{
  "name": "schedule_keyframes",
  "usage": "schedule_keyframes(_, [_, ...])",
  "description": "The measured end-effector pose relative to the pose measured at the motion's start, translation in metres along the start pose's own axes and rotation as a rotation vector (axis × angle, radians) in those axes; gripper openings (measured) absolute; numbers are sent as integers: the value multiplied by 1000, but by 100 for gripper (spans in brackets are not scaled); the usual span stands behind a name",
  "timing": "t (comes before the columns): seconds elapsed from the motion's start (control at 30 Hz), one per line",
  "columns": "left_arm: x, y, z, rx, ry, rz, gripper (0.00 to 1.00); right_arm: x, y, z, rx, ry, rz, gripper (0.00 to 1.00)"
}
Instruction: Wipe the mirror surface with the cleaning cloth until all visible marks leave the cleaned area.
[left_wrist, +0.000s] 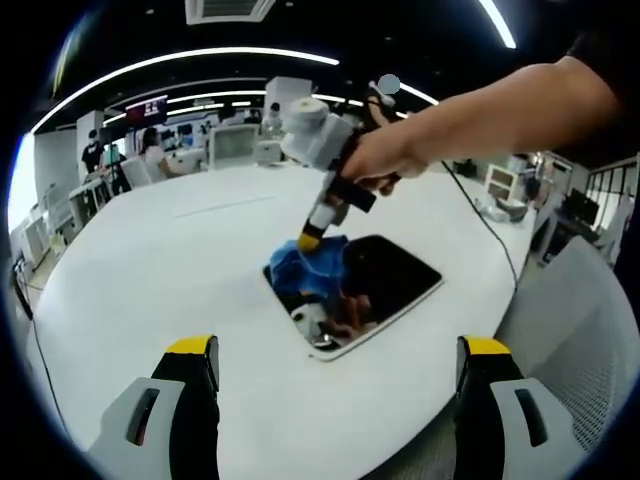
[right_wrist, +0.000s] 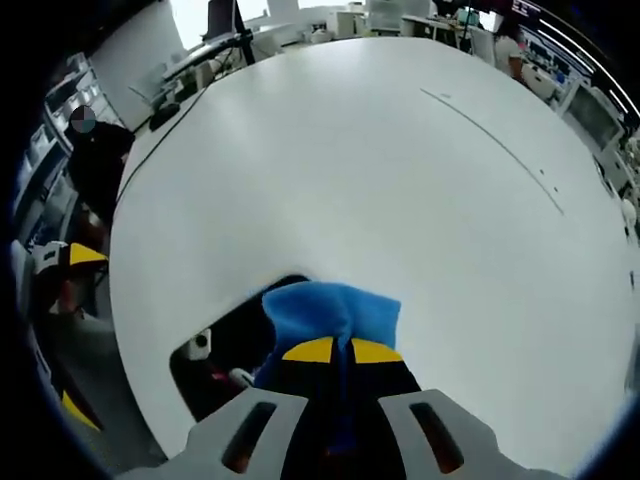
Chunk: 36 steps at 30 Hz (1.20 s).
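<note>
Two yellow-tipped jaws of the left gripper (left_wrist: 338, 350) stand spread wide in the left gripper view, holding nothing, above the near edge of the white table (left_wrist: 150, 270). Beyond them the mirror (left_wrist: 385, 285) lies flat near that edge, with the blue cleaning cloth (left_wrist: 312, 258) pressed onto its far corner by the right gripper (left_wrist: 312, 240), which a hand (left_wrist: 385, 160) holds. In the right gripper view, that gripper's jaws are pinching the cloth on the mirror.

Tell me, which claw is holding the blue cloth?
The right claw: its jaws are pinched on the blue cloth, pressing it onto the mirror. The left claw is wide open and holds nothing.
</note>
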<state>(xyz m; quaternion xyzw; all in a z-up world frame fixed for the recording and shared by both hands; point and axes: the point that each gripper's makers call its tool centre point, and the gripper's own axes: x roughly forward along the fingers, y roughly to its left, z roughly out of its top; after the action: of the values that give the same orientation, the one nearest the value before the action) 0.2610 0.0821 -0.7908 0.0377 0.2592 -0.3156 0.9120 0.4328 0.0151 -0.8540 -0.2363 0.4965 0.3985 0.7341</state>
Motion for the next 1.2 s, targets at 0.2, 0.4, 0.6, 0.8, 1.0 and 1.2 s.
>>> schedule_keyframes(0.2, [0, 0, 0, 0, 1, 0, 99, 2, -5, 1, 0, 5, -3, 0])
schedule_keyframes(0.4, [0, 0, 0, 0, 0, 0, 99, 2, -5, 0, -4, 1, -10, 0])
schedule_keyframes(0.6, [0, 0, 0, -1, -1, 0, 99, 3, -5, -1, -11, -3, -20, 0])
schedule_keyframes(0.8, [0, 0, 1, -1, -4, 3, 99, 1, -1, -5, -24, -4, -34, 0])
schedule_keyframes(1.0, [0, 0, 1, -1, -6, 5, 99, 4, 0, -7, -30, -4, -37, 0])
schedule_keyframes(1.2, [-1, 1, 2, -1, -7, 7, 99, 1, 5, -12, -22, -10, -42, 0])
